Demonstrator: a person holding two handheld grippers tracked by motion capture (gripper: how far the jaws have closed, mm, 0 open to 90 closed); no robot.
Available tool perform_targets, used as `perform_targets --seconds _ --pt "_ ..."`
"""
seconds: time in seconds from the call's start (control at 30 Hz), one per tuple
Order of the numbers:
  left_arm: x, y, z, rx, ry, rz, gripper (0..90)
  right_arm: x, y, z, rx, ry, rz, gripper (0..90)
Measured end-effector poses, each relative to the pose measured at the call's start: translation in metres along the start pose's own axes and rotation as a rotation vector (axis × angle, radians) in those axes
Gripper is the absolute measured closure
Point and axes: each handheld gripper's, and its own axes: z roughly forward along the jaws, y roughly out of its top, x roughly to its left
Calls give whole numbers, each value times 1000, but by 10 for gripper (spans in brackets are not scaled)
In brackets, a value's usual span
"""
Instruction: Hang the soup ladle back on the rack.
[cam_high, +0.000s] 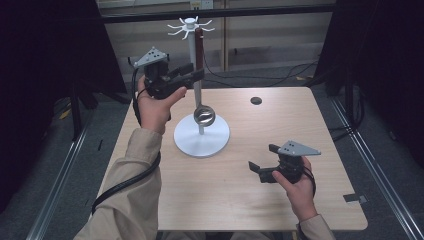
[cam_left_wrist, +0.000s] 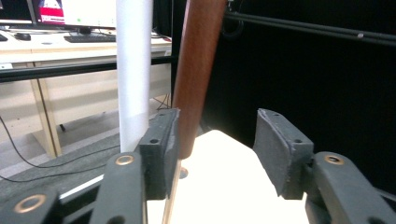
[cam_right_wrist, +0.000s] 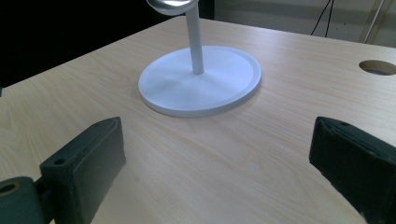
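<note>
Ladle (cam_high: 199, 55): we see a brown handle, steel bowl, hanging upper centre on the stand (cam_high: 201, 141).
Left gripper (cam_high: 192, 72): jaws apart around the handle.
Right gripper (cam_high: 260, 159): jaws apart, empty.

The ladle (cam_high: 199, 75) hangs from the top of the stand (cam_high: 201, 137), beside its post, with its bowl just above the stand's base. The handle lies between the left gripper (cam_high: 196, 70)'s fingers (cam_left_wrist: 161, 140), against one finger and apart from the other. The stand is ahead of the right gripper (cam_high: 262, 158)'s fingers (cam_right_wrist: 88, 161), which sit just above the table (cam_high: 300, 125).
</note>
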Motion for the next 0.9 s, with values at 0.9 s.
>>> perform_targets --seconds 0.9 --pt "-1 -46 -30 29 51 -47 241 0 2 -2 -2 7 -9 31"
